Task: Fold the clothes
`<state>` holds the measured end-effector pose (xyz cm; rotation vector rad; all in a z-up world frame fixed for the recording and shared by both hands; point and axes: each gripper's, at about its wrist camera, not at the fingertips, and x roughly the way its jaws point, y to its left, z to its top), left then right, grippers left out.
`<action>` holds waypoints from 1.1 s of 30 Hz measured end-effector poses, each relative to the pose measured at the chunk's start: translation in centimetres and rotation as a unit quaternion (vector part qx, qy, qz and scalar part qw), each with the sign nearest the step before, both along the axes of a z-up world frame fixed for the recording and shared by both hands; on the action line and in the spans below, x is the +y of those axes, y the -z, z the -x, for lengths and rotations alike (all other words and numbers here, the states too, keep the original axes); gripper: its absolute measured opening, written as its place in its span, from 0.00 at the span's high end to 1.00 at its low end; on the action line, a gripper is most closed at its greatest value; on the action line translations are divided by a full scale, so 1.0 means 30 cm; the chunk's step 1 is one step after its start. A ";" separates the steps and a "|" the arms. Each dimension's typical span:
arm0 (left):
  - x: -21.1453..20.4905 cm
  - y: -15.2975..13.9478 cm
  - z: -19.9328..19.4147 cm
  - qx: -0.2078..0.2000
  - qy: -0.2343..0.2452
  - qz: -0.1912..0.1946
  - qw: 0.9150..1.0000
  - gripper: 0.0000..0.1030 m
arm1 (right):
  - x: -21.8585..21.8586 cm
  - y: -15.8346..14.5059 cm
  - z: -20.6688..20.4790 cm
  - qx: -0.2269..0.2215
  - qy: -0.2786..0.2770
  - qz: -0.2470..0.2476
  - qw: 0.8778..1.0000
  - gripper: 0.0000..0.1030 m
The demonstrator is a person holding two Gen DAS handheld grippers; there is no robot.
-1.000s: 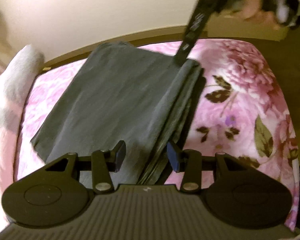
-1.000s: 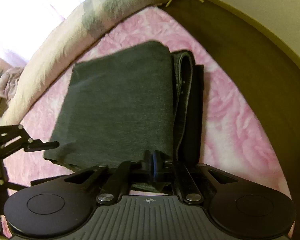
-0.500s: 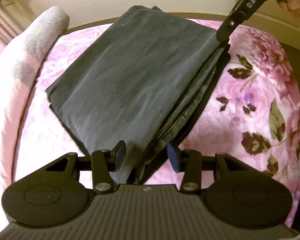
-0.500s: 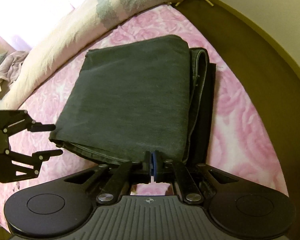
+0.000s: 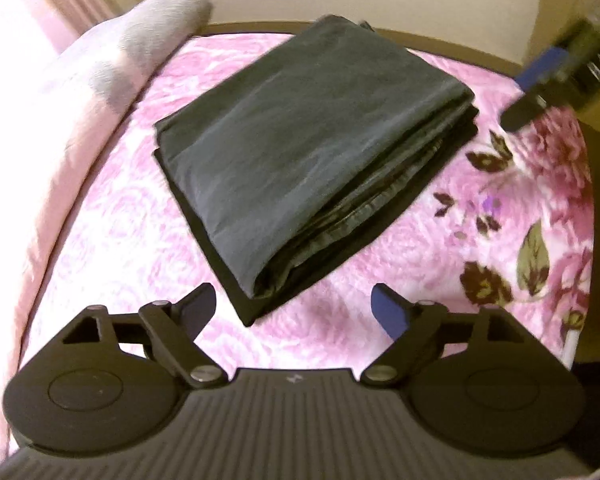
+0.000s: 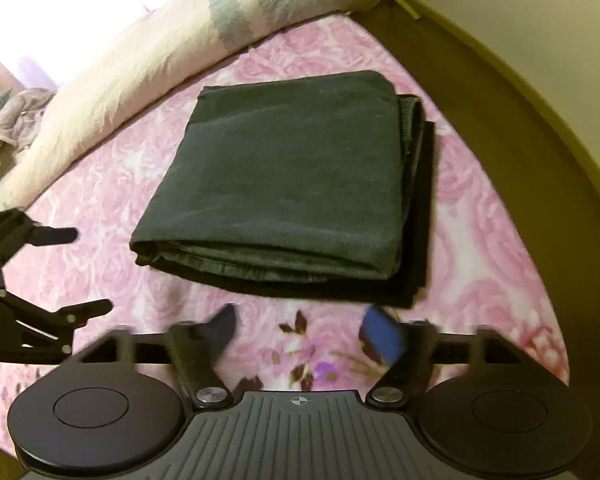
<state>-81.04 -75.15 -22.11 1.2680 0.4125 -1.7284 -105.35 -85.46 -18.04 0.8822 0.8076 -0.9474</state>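
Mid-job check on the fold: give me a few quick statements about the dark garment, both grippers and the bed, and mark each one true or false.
1. The dark garment lies folded in a flat stack on the pink floral bedspread. True.
2. The right gripper is clamped on the garment's near edge. False: its jaws are open and clear of the cloth.
3. The left gripper is open. True.
4. The garment hangs in the air between the two grippers. False: it rests on the bedspread, and neither gripper holds it.
5. A rolled pale blanket lies along the far side of the bed. True.
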 end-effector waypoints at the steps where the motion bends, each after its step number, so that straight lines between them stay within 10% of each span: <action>1: 0.010 -0.010 -0.007 0.004 -0.010 0.003 1.000 0.12 | 0.025 -0.010 -0.004 0.004 0.007 0.006 1.000 0.20; 13: 0.230 -0.223 -0.194 0.140 -0.136 0.034 0.980 0.11 | 0.359 -0.205 -0.099 0.016 0.100 0.042 0.994 0.20; 33: 0.426 -0.377 -0.164 0.162 -0.159 0.049 0.973 0.07 | 0.560 -0.403 -0.203 0.075 0.119 0.098 0.985 0.20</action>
